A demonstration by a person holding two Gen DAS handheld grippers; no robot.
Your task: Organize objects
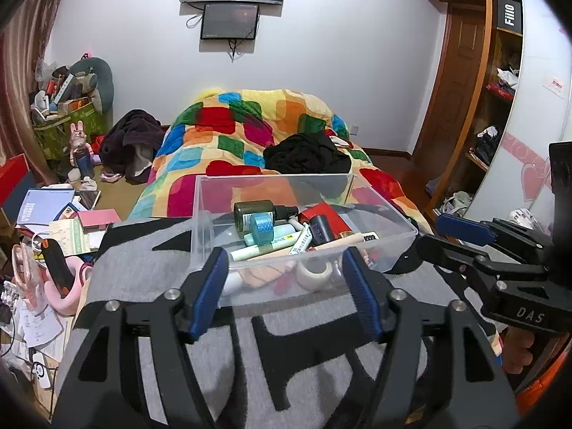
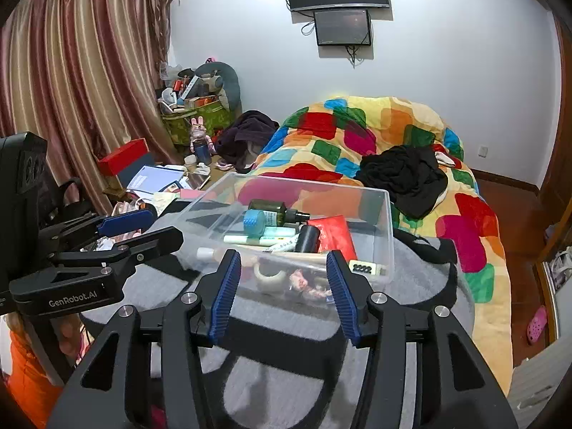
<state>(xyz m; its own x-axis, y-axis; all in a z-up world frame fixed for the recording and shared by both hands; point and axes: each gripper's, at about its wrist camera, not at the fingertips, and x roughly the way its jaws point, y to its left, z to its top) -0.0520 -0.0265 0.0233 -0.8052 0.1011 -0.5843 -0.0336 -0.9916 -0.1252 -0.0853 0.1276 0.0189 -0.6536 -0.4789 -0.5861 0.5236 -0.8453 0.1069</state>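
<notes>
A clear plastic box (image 1: 211,236) (image 2: 388,228) sits on a grey and black blanket (image 1: 150,271) (image 2: 286,386) on the bed. It holds a dark bottle (image 1: 252,211) (image 2: 268,211), a blue tape roll (image 1: 262,227) (image 2: 254,222), tubes, a red packet (image 2: 330,232), a black cylinder (image 1: 320,228) and a white tape ring (image 1: 315,271) (image 2: 270,274). My left gripper (image 1: 286,268) is open and empty just in front of the box. My right gripper (image 2: 282,268) is open and empty at the box's near wall; it also shows in the left wrist view (image 1: 447,236).
A colourful quilt (image 1: 250,132) (image 2: 375,132) with black clothes (image 1: 307,153) (image 2: 404,175) lies behind the box. Books and papers (image 1: 53,214) (image 2: 150,178) clutter the left side. A wooden shelf (image 1: 500,89) stands right. Curtains (image 2: 71,71) hang left.
</notes>
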